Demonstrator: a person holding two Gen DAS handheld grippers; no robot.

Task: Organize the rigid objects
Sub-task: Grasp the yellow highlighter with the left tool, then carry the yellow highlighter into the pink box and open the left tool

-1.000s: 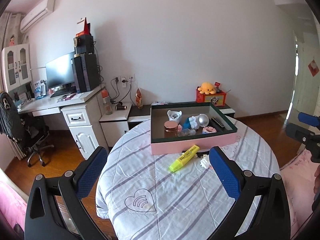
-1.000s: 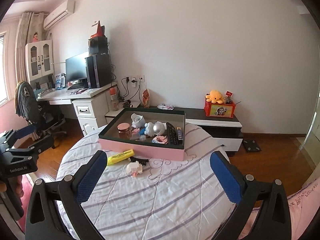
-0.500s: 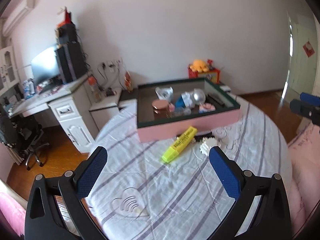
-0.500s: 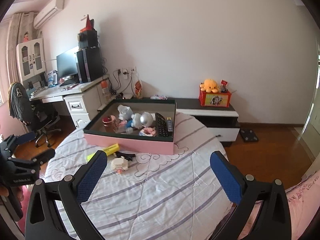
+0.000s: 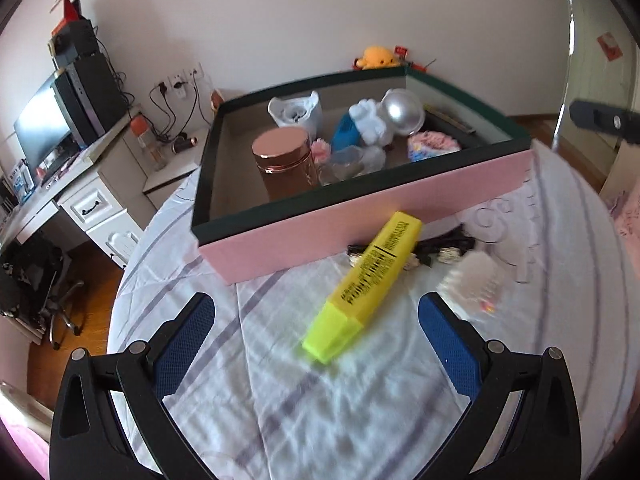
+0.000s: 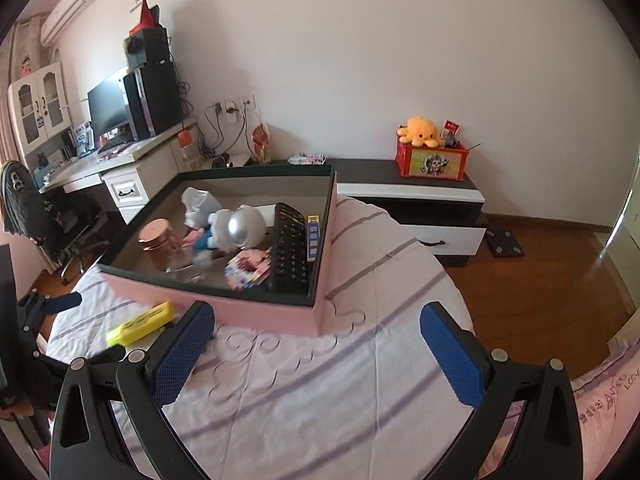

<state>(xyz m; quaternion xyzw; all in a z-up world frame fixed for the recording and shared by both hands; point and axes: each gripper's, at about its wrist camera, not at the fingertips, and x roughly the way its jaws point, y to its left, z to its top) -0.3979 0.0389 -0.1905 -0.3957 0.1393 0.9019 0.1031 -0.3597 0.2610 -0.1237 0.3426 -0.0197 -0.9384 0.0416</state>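
Note:
A yellow highlighter lies slanted on the striped tablecloth in front of the pink box. My left gripper hangs open just short of its bright cap end. Right of it sits a blurred white toothed piece, and a black item with metal ends lies behind the marker. The box holds a copper-lidded jar, a white astronaut figure, a black remote and other small things. My right gripper is open over bare cloth by the box's near corner; the highlighter lies to its left.
The round table's edge drops to a wooden floor on the right. A white desk with a monitor and an office chair stand left. Behind the table, a low cabinet carries a red box with a yellow plush.
Both grippers have moved forward and down toward the table. The left one has closed in on the highlighter, which now fills the middle of its view. Both stay open.

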